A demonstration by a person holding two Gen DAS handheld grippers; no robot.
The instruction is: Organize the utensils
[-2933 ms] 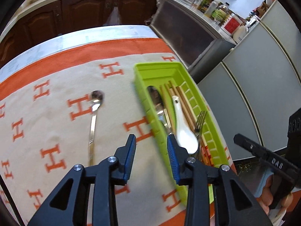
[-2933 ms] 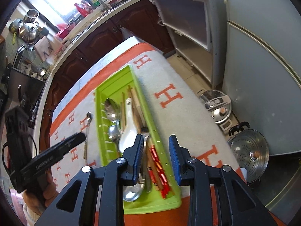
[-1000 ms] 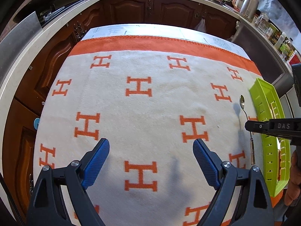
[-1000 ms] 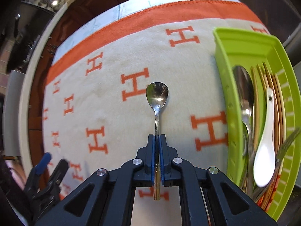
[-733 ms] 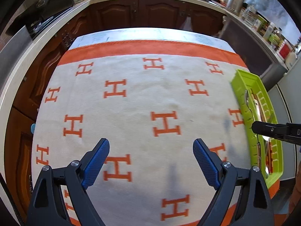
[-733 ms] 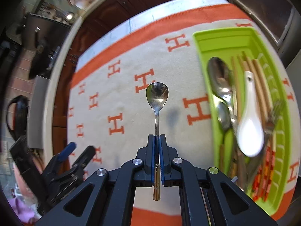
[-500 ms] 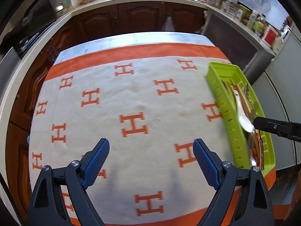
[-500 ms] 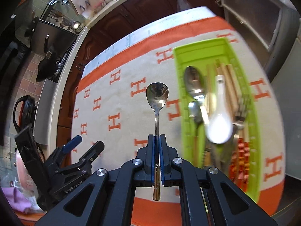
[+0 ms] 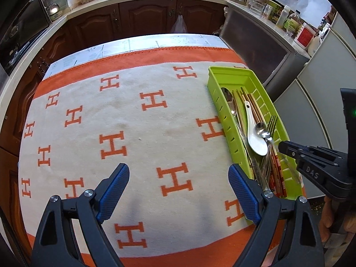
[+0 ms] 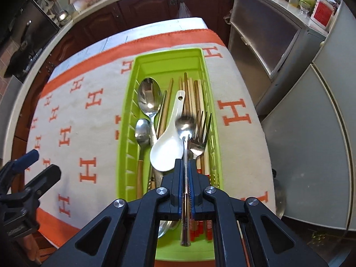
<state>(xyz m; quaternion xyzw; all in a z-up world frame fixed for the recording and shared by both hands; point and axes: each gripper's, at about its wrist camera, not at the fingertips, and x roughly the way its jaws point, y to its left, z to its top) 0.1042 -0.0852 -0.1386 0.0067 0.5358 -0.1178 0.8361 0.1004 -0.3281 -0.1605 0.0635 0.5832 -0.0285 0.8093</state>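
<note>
The green utensil tray (image 10: 131, 102) lies on the right side of the H-patterned cloth (image 9: 138, 120). My right gripper (image 10: 185, 162) hovers over the tray and its jaws are opening. The small steel spoon (image 10: 185, 123) stands between the pads with thin gaps beside its handle. Its blurred bowl is down between the white ceramic spoon (image 10: 169, 153) and the fork (image 10: 199, 140). In the left wrist view that spoon (image 9: 260, 129) leans from the right gripper (image 9: 283, 148) into the tray (image 9: 222, 115). My left gripper (image 9: 178, 191) stands open over bare cloth, holding nothing.
The tray also holds a large steel spoon (image 10: 149, 98), a wooden-handled spoon (image 10: 142, 131) and several chopsticks (image 10: 191, 93). A grey cabinet (image 9: 255, 44) and a fridge (image 10: 311, 133) stand close past the table's right edge. Dark kitchen cupboards (image 9: 144, 15) run behind.
My right gripper carried the spoon from over the cloth to over the tray, and its pads have parted slightly. The spoon's bowl has dropped among the utensils. The left gripper shifted towards the tray, still open.
</note>
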